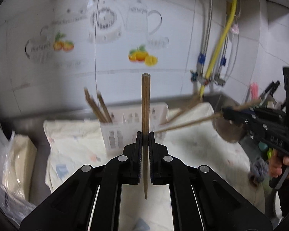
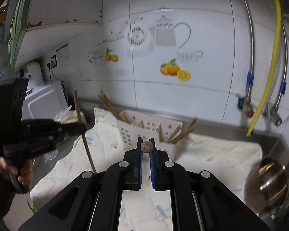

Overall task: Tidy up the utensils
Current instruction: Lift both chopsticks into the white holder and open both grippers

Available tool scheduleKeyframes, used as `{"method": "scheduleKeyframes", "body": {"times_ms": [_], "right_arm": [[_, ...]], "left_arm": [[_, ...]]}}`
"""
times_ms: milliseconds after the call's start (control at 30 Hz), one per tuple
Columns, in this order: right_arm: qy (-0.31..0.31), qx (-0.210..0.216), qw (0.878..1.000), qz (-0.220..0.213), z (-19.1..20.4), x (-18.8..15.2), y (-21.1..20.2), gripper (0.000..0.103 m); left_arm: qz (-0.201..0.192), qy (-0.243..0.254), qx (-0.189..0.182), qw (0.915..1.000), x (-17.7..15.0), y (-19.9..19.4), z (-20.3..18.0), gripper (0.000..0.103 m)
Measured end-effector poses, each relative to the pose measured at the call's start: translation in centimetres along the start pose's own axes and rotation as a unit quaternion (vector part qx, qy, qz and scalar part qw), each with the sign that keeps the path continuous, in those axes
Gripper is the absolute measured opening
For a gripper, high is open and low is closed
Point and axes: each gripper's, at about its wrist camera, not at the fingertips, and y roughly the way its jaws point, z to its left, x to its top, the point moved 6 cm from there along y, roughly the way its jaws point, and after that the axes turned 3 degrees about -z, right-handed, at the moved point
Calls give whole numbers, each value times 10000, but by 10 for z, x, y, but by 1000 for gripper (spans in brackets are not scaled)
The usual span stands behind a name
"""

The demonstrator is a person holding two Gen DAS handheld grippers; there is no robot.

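Both claws are pinching a chopstick each. The left claw [image 1: 144, 134] grips its chopstick [image 1: 145, 104] upright above the cloth-covered worktop [image 1: 192, 146]. The right claw [image 2: 146, 141] grips one [image 2: 146, 146] end-on, so its length is hidden. The white caddy [image 2: 144, 129] behind holds more chopsticks [image 2: 109, 105], pretty blurry. A steel ladle [image 2: 267, 181] is cut off at the right edge.

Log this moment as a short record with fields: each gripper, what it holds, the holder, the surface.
left gripper: shut on one upright chopstick
right gripper: shut on a chopstick seen end-on
utensil basket: white, divided, chopsticks leaning in both end compartments
surface: pale cloth under basket
nearby: metal ladle, at the right
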Motion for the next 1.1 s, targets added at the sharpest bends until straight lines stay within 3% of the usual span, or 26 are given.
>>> {"method": "scheduleKeyframes", "body": {"times_ms": [333,500,667,833,1100], "right_arm": [[-144,-210,9997,-59,-19,34,7,7],[-237,-279,9993,92,-26,38,22,7],[-349,-350,9984,278,-31,34,34,7],[-321,-356,9978,465,-37,26,51,7],[-323,-287,9964,724,-32,13,81,7]], "left_arm": [[-945,53,530,9941,96,9,17,5],[-1209,-18,751,9898,117,28,27,5],[-1175,-167,829,9895,106,55,39,5],[-843,-348,828,9924,81,81,54,5],[-551,-375,798,9946,60,95,65,6]]}}
